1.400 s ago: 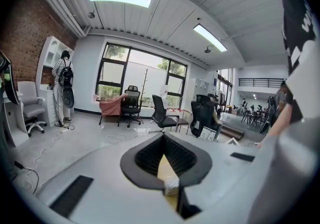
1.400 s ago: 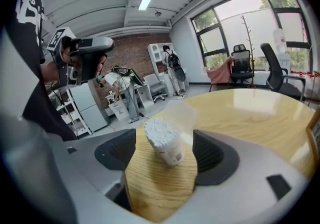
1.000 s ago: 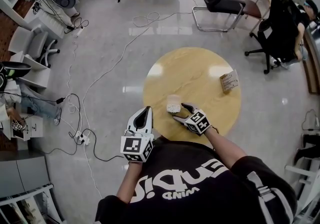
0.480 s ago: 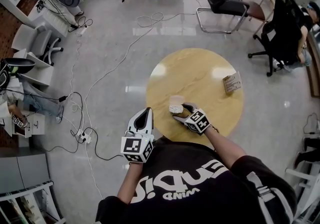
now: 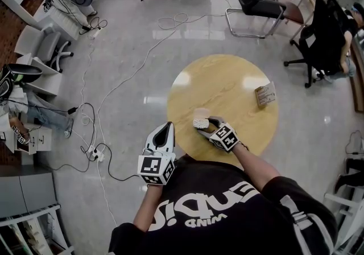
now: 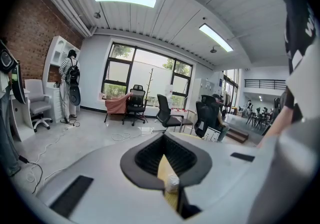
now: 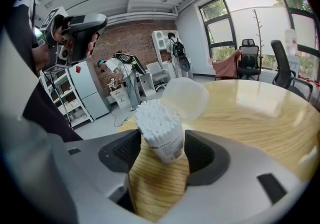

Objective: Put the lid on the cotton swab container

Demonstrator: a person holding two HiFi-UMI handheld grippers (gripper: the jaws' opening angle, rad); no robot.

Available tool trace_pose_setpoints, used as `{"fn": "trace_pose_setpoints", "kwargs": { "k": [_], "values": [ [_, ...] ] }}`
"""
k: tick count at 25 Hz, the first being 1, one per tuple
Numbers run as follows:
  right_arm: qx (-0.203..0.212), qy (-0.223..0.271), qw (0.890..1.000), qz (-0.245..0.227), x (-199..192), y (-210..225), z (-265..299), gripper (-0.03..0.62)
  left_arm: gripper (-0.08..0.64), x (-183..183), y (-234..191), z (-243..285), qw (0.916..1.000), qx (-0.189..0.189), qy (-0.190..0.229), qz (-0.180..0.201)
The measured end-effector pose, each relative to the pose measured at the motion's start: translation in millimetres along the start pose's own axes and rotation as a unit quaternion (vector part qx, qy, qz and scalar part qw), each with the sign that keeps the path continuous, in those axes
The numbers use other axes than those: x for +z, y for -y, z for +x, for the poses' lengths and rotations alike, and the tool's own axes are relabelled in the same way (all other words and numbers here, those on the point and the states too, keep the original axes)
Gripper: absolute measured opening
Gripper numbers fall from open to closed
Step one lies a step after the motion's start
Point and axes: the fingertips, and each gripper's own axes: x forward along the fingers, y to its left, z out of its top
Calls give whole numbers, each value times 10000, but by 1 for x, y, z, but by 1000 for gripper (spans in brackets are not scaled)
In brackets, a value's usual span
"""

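You're pinching cotton swab container (image 7: 159, 130) between right gripper (image 7: 160, 152) jaws: tilting, uncapped, packed with white swabs. Translucent lid (image 7: 186, 97) lying just behind on desk (image 5: 227, 94). Left gripper (image 5: 165, 127) jaws pressing together.

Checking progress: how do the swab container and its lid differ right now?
The cotton swab container stands between the right gripper's jaws, packed with white swabs; the lid lies tipped behind it, empty and outside them. The container bears a label; the lid is plain. Both sit on the table.
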Motion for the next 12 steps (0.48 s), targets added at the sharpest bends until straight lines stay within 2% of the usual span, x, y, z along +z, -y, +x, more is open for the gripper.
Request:
{"fn": "trace_pose_setpoints", "kwargs": {
  "k": [6,12],
  "values": [
    [13,-8,10000,-19,1,-1,0,268,9,1,-3,1,9996,194,-6,189],
    [7,-2,10000,5,-1,-1,-1,268,31,1,3,2,9997,98,20,225]
  ]
}}
